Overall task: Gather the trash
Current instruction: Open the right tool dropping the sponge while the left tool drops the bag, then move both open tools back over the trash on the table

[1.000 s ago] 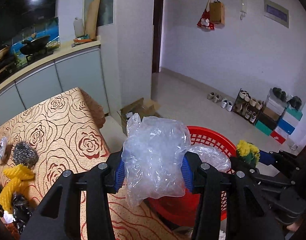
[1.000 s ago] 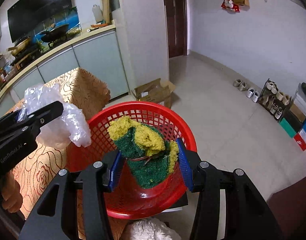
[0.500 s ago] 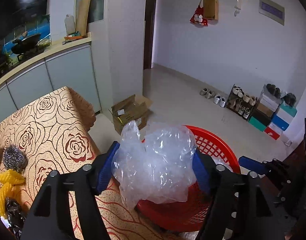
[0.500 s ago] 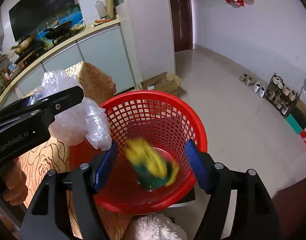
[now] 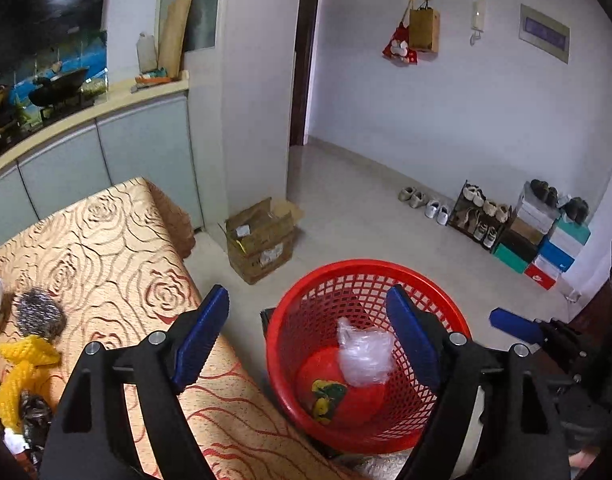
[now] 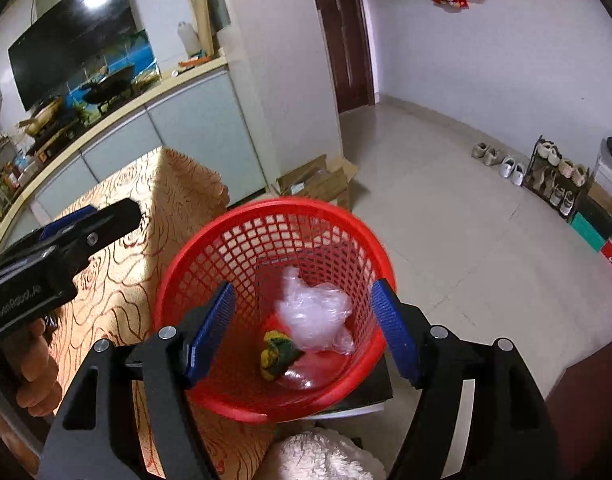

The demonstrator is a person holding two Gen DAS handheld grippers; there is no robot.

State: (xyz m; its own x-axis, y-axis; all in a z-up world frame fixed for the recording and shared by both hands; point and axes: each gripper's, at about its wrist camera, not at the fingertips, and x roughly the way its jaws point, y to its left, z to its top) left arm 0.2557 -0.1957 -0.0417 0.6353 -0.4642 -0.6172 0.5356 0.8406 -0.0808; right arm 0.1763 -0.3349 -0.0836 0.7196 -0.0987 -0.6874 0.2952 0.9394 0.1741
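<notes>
Both grippers hover over the red basket [image 6: 273,216]: left gripper [image 5: 308,338] jaws are opening, right gripper [image 6: 303,328] spread wide, each empty. Clear plastic bag [image 6: 314,312] and sponge [image 6: 277,354] lie inside. Next, swing back toward the tablecloth [image 5: 117,240], keeping jaws wide for 1 yellow net [image 5: 21,368].

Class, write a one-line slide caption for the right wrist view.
Open right gripper above red mesh basket holding crumpled clear plastic bag and yellow-green sponge.
</notes>
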